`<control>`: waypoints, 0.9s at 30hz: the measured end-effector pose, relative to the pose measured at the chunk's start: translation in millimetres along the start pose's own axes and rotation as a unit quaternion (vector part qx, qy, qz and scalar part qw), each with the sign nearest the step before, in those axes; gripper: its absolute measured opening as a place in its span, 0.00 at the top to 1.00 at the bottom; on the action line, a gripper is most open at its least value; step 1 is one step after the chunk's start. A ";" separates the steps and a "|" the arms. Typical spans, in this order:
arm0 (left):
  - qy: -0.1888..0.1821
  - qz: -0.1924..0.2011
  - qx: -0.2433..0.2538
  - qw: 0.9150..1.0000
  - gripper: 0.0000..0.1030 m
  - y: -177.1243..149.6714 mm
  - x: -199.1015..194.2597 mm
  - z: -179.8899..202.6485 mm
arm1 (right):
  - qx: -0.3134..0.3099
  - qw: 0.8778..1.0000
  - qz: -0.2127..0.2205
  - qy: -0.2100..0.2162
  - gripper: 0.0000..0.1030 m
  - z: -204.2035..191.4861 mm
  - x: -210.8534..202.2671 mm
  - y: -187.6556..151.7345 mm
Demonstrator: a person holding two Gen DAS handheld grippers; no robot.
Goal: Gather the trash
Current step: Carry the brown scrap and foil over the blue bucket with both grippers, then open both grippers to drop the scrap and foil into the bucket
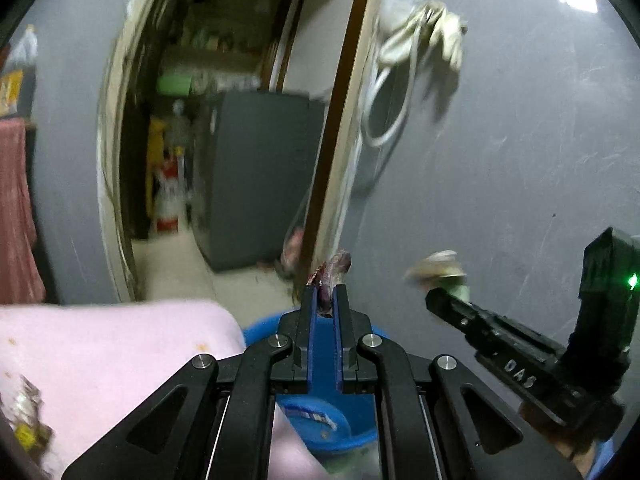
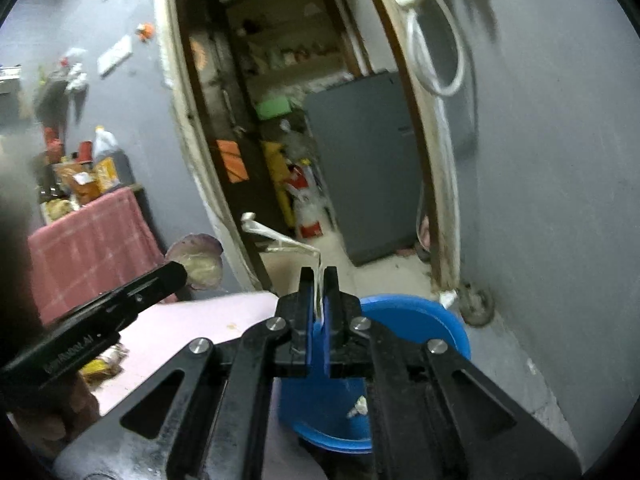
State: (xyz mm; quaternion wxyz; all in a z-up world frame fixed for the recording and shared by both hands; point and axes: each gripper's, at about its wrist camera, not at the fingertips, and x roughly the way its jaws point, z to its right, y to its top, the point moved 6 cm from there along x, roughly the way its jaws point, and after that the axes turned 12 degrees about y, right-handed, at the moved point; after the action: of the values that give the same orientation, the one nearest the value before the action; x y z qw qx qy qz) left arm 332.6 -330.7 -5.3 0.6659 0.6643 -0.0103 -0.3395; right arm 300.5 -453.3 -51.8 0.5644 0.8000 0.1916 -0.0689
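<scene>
Now both grippers are carrying trash: the left gripper (image 1: 324, 290) is clenching a purple wrapper (image 1: 335, 266), the right gripper (image 2: 319, 274) a clear plastic strip (image 2: 280, 240). Next, each probably needs lowering over the near blue bucket (image 2: 448, 322) before opening.

Bucket (image 2: 424, 320) on floor, right of bed (image 2: 200, 320), below both grippers. Doorway (image 2: 280, 120) straight ahead; fridge (image 2: 372, 160) inside it. Cable (image 2: 436, 40) hangs on wall, right of doorway.
</scene>
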 end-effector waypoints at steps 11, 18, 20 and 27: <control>0.030 -0.130 -0.013 0.991 0.95 -37.4 81.4 -0.8 | 0.084 0.994 -0.069 -0.005 0.94 50.5 48.4 -49.8; 0.024 -0.175 -0.029 0.984 0.94 -49.2 109.8 -7.9 | 0.092 0.993 -0.069 -0.012 0.89 58.4 45.0 -50.7; 0.025 -0.183 -0.027 0.982 0.94 -51.6 114.5 -7.9 | 0.092 0.993 -0.071 -0.015 0.87 58.4 44.9 -50.1; 0.026 -0.178 -0.041 0.983 0.78 -54.5 106.0 -16.9 | 0.079 0.995 -0.062 -0.021 0.68 54.3 35.6 -45.2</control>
State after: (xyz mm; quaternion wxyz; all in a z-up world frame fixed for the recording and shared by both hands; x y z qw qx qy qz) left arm 398.1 -359.1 -102.2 0.6214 0.6363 0.1396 -0.4352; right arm 321.5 -482.5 -122.2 0.4983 0.8268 0.2230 -0.1355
